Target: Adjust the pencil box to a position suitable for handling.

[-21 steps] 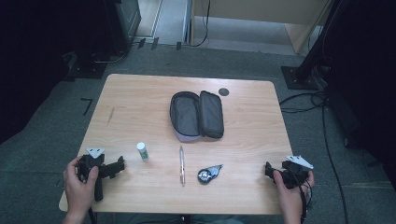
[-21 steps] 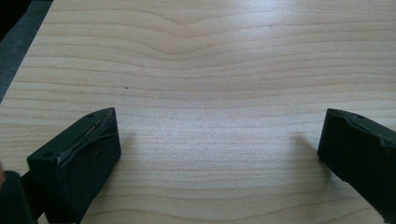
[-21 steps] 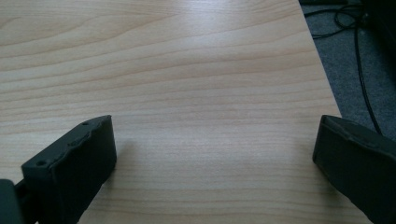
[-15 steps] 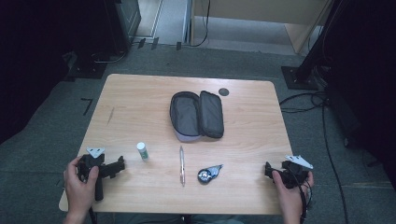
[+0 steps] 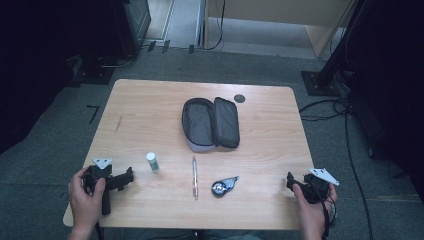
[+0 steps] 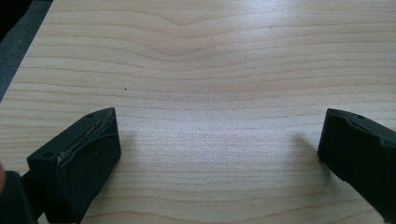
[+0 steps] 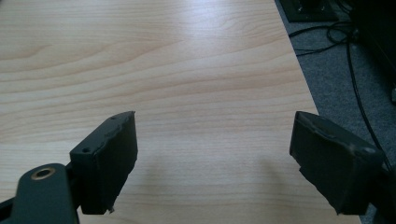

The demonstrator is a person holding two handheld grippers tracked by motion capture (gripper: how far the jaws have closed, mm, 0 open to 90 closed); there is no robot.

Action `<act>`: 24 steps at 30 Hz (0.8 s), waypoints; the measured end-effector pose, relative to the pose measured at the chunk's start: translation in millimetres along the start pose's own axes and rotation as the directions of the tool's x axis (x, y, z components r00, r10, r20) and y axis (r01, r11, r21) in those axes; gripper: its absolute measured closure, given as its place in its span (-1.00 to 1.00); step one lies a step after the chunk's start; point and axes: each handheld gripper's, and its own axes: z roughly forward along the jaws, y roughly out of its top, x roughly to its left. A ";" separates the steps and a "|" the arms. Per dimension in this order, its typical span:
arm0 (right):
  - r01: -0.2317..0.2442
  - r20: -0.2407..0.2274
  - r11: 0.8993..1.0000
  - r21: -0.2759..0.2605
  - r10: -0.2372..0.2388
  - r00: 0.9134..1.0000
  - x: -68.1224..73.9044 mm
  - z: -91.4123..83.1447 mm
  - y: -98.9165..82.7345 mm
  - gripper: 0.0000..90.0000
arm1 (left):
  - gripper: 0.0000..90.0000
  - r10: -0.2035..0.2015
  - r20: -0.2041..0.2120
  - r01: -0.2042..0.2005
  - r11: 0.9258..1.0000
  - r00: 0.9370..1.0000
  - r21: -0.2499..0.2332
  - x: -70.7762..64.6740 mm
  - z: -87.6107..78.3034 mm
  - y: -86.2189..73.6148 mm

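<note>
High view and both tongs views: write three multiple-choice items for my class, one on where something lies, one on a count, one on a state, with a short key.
1. Where does the pen lie?
A. inside the pouch
B. on the table, between the small white bottle and the tape dispenser
C. on the floor

2. How many loose small things lie on the table in front of the pouch?
A. one
B. three
C. five

3. How is the dark pouch?
A. zipped shut
B. lying open
C. standing on end

Key:
1 B: the pen lies between the small white bottle and the tape dispenser.
2 B: bottle, pen and dispenser.
3 B: its two halves are spread and the inside shows.

Both the left tongs and the right tongs stand open over bare wood.
</note>
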 end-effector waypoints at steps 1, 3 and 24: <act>-0.004 0.000 1.000 0.006 0.004 1.000 1.5 -2.7 2.1 -0.65 | -1.00 0.000 0.000 0.000 1.000 1.000 0.000 0.0 0.0 0.0; 0.003 -0.001 1.000 -0.003 -0.003 1.000 4.5 -8.9 7.5 -0.62 | -1.00 0.000 0.001 0.000 1.000 1.000 0.001 0.1 -0.1 0.0; 0.130 -0.108 0.988 -0.088 -0.139 0.984 68.5 -28.6 71.9 -0.45 | -1.00 0.000 0.000 0.000 1.000 1.000 0.001 -0.1 0.1 0.2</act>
